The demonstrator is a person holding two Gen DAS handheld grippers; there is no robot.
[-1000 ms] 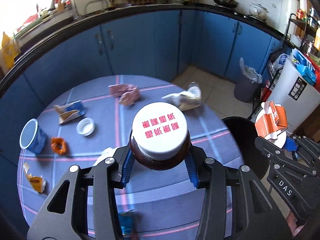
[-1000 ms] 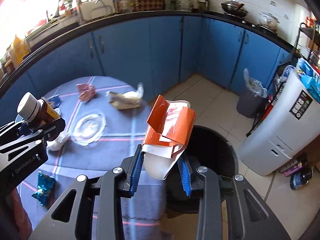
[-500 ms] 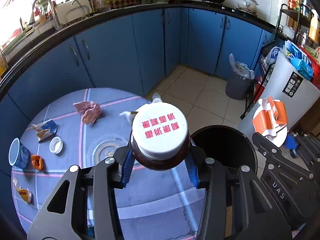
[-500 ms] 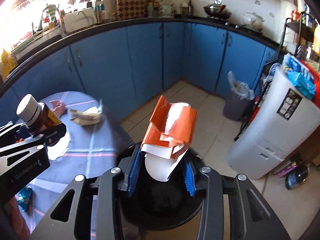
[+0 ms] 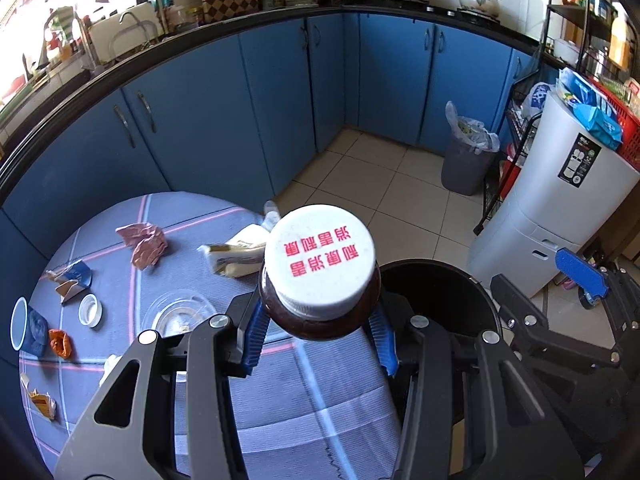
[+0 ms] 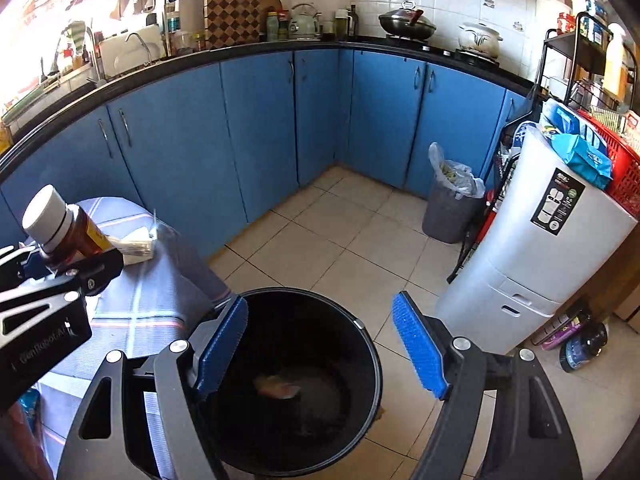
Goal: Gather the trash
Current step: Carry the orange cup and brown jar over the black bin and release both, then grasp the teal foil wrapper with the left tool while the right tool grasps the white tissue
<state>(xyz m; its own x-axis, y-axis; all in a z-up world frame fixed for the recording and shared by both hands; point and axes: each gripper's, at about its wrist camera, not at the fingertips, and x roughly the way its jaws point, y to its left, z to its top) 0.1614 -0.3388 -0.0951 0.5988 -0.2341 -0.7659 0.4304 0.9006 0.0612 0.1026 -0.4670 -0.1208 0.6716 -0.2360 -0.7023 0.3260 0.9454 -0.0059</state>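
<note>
Left wrist view is showing, from left to right, scraps lying on the blue checked table [image 5: 120, 240]: a blue cup [image 5: 26, 330], a white cap [image 5: 90, 311], a crumpled pink wrapper [image 5: 145, 243] and a cream wrapper [image 5: 236, 255] partly hidden behind the brown jar [image 5: 320, 276]. The left gripper [image 5: 318, 338] is pinching that jar by its body, its white lid bearing red characters that are reading upside down. The black bin [image 5: 440, 296] is sitting just right of the jar, its lower part covered by gripper frames. In the right wrist view, the right gripper [image 6: 320, 346] is hanging spread over the bin's mouth, its jaws having just been opening with nothing between them; a blurred orange-pink scrap [image 6: 277, 387] is lying on the bin's bottom. "GenRobot.AI" is showing on the left gripper's side.
</note>
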